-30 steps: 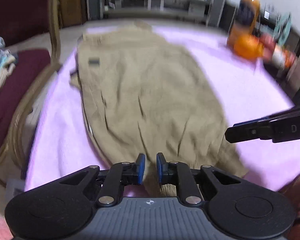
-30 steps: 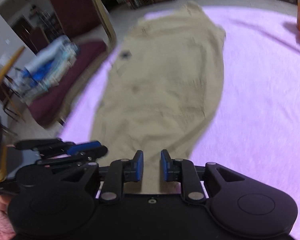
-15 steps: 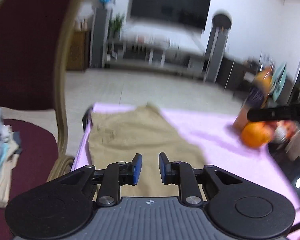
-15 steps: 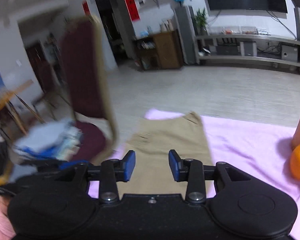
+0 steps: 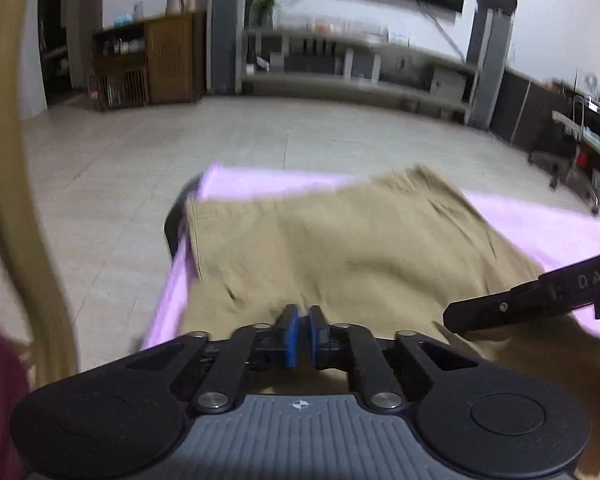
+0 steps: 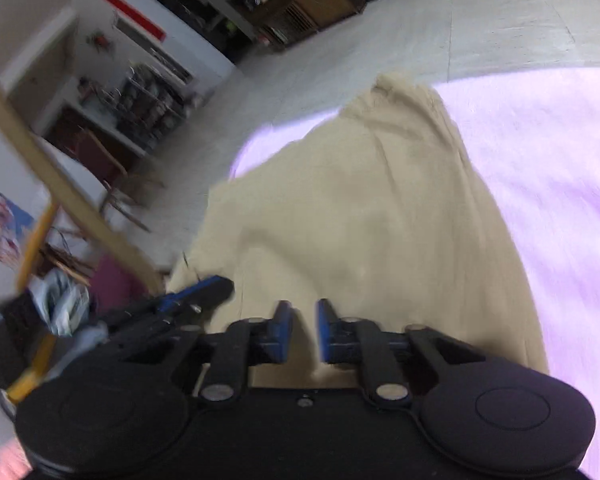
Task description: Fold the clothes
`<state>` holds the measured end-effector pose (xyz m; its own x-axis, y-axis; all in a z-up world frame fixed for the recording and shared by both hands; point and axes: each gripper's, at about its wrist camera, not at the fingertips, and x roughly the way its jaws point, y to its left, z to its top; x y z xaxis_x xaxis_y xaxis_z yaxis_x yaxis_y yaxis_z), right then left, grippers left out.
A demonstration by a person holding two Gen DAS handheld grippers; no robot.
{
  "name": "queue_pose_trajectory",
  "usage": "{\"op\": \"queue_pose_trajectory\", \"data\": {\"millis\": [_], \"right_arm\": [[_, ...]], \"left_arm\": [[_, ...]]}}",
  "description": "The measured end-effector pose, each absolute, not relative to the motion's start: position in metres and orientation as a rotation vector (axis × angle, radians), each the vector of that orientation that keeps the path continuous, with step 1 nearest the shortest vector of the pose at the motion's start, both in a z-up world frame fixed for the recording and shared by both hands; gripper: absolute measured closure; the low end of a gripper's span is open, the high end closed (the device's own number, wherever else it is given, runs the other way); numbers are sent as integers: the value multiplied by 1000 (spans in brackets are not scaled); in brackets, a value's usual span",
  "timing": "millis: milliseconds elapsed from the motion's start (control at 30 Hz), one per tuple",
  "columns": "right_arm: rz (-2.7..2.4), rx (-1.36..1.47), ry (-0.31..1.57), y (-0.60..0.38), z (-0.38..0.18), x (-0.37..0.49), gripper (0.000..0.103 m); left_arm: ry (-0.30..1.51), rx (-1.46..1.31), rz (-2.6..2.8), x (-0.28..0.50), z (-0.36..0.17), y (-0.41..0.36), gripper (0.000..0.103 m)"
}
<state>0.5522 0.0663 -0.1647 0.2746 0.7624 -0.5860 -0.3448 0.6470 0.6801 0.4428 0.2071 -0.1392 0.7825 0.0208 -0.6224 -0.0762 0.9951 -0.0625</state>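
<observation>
Tan trousers point(image 5: 340, 240) lie lengthwise on a pink table cover point(image 5: 540, 220). A top layer runs from my grippers toward the table's far edge. My left gripper point(image 5: 302, 330) is low over the cloth. Its blue pads are almost together, closing, with a pinch of tan fabric between them. The right gripper's finger point(image 5: 520, 304) reaches in from the right. In the right wrist view the trousers point(image 6: 360, 208) fill the middle. My right gripper point(image 6: 303, 332) is closing on a raised ridge of tan cloth, with the left gripper point(image 6: 196, 296) just to its left.
A chair's curved wooden back point(image 5: 16, 200) stands close on the left. Its maroon seat point(image 6: 112, 284) carries a pile of clothes point(image 6: 60, 304). The table's far edge drops to a tiled floor point(image 5: 260, 140). More pink cover point(image 6: 560, 180) lies to the right.
Both grippers rose from the trousers' near end, swung forward and came down near the far end, with tan cloth still between the pads. The orange objects have left both views.
</observation>
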Motion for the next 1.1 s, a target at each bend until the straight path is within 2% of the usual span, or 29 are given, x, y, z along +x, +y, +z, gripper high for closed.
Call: {"op": "queue_pose_trajectory", "data": {"millis": [200,267,300,333,367,667,767,867,967,1067,1100], "right_arm": [[555,534,809,30,-170,575,99],[484,504,769,24,-166,565,97],[446,476,753,22,-161,558,93],[413,450,746,20,-154,551,78],[406,434,748,17,-144,542,74],[465,265,726,-13,-19,406,74],[499,263,690,-32,21,338,71],[520,279,685,-54,39,266,65],[532,315,706,-69,35,211,60],[538,407,785,-68,-1,182,59],[540,438,828,-64,-17,181,59]], "left_arm": [[597,-97,377,465,-141,214,88],[578,-95,447,456,-134,214,88],[572,-85,461,447,-126,213,88],[573,-71,458,436,-116,211,88],[573,-56,455,425,-106,208,88],[582,-91,291,262,-6,189,83],[602,-88,205,198,11,173,76],[618,-89,143,144,6,157,73],[649,-111,106,107,-19,138,73],[702,-214,64,82,-52,126,79],[721,-247,46,78,-61,123,86]]}}
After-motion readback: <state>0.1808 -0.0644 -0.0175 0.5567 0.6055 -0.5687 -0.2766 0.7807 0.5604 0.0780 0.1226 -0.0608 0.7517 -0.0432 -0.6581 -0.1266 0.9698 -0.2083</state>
